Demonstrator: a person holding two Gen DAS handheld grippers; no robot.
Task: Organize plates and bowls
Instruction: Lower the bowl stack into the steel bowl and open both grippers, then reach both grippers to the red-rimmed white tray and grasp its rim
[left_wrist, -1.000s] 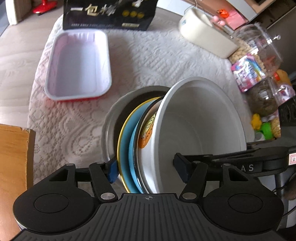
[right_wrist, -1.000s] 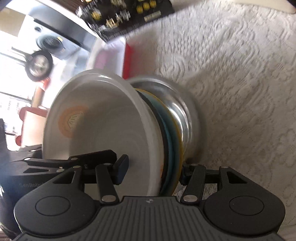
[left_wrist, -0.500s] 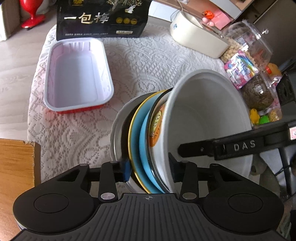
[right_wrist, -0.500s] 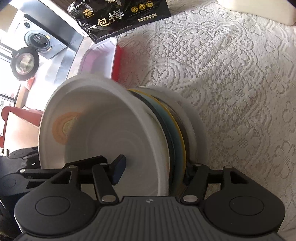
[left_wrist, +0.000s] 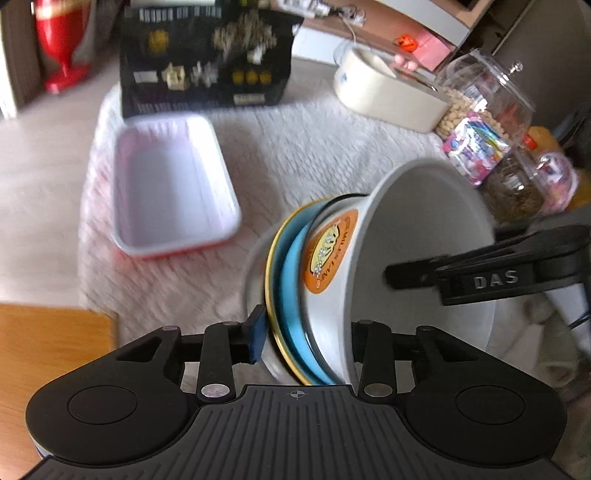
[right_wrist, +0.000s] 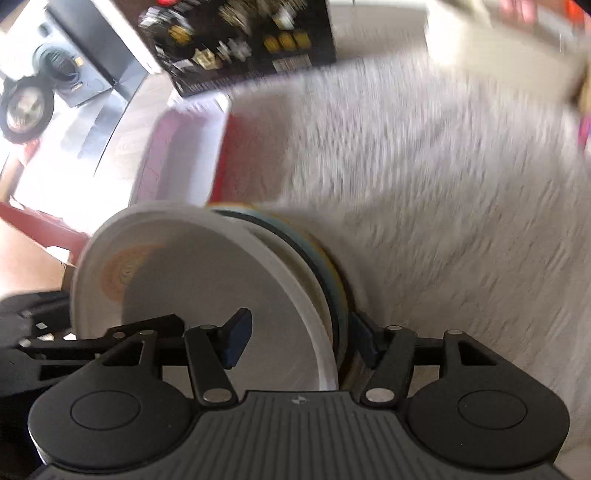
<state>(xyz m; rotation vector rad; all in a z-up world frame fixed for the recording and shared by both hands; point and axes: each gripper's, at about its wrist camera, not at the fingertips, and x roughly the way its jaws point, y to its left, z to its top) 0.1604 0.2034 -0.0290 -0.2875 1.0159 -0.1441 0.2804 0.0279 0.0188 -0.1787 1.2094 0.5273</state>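
The nested stack of dishes, white paper bowl in front with blue and yellow-rimmed plates and a pale dish behind, is up on edge, clear above the lace tablecloth, and the risk is a plate sliding out the bottom if either grip slackens, since only edge pinches carry it. Left gripper is about half open, jaws clamped across the whole stack, while the right gripper is pinching the same stack from the opposite edge, one pad inside the bowl.
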